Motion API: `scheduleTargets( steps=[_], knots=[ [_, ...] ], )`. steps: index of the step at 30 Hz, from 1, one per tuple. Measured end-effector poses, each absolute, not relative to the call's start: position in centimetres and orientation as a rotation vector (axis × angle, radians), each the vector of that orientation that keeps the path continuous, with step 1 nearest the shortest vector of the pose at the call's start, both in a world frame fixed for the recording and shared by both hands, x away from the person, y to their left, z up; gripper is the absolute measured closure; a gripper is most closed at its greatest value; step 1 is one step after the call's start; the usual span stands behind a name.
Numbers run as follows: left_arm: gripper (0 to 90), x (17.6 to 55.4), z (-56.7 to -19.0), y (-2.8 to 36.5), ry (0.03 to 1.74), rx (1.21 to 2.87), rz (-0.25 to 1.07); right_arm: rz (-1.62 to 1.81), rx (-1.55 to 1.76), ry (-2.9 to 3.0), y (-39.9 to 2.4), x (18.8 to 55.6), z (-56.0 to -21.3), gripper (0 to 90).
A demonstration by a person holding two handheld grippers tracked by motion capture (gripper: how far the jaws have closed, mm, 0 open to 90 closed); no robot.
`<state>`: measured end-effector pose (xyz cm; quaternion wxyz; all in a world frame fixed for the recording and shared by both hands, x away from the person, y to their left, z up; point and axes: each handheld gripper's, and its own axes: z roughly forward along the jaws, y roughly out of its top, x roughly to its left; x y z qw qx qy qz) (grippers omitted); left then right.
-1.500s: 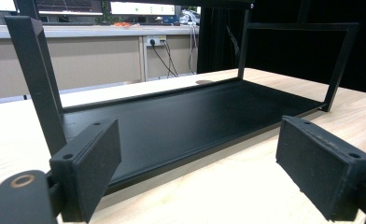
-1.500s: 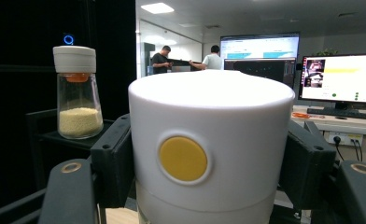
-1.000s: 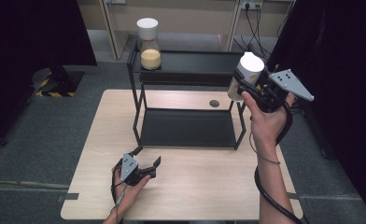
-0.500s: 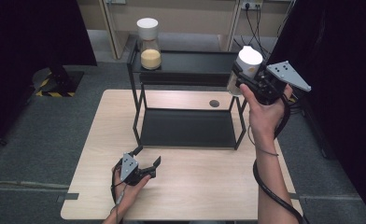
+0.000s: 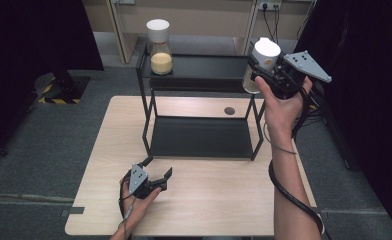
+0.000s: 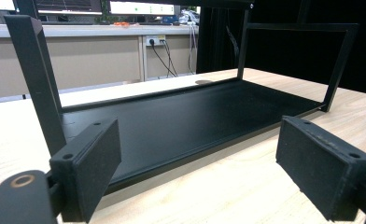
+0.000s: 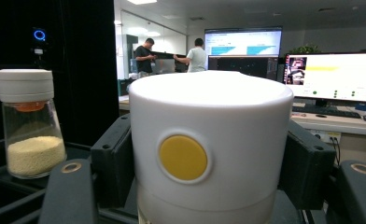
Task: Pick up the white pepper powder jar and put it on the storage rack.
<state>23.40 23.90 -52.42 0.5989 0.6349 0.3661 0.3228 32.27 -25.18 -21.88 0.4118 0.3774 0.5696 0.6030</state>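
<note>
While clenched in the right tongs above the black metal shelf rack's right end, rigid white-capped clear jar feels light, smooth (slippery glass below); best gripped round the cap. Left tongs released, low over table.

Your right gripper grips smooth, glossy white plastic, the jar's cap. The black metal shelf rack looks matt; the table shows pale wood grain.

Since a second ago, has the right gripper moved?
Yes. The right gripper, shut on the white-capped jar, moved up the frame, toward the rack's top shelf.
</note>
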Motion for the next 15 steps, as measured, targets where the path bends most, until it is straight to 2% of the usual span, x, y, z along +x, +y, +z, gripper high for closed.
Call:
scheduleTargets(
  steps=[15],
  knots=[
    [13.4,23.4,-52.4,23.9,0.846,1.474,0.75,1.497,0.981,1.433,-24.2,34.6,-20.4,30.8]
  ],
)
